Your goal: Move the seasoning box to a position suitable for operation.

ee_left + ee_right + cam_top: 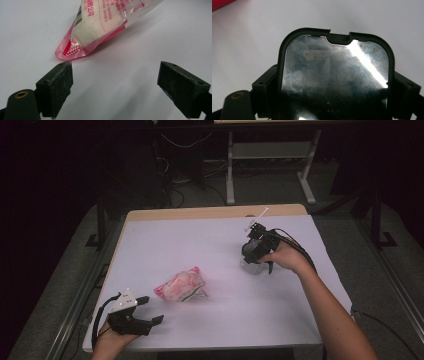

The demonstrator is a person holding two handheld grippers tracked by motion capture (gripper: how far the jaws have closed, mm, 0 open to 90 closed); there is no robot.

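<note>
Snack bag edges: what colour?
Pink-red, on a clear bag with red print; left gripper view shows it best.

black left gripper (156, 310), grey three-cornered plate, looped black cable; bare forearms.

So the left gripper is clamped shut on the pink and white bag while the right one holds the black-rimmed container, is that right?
Not quite. The left gripper is open, its fingers spread apart just short of the pink and white bag, as the left gripper view shows. The right gripper does hold the black-rimmed container.
</note>
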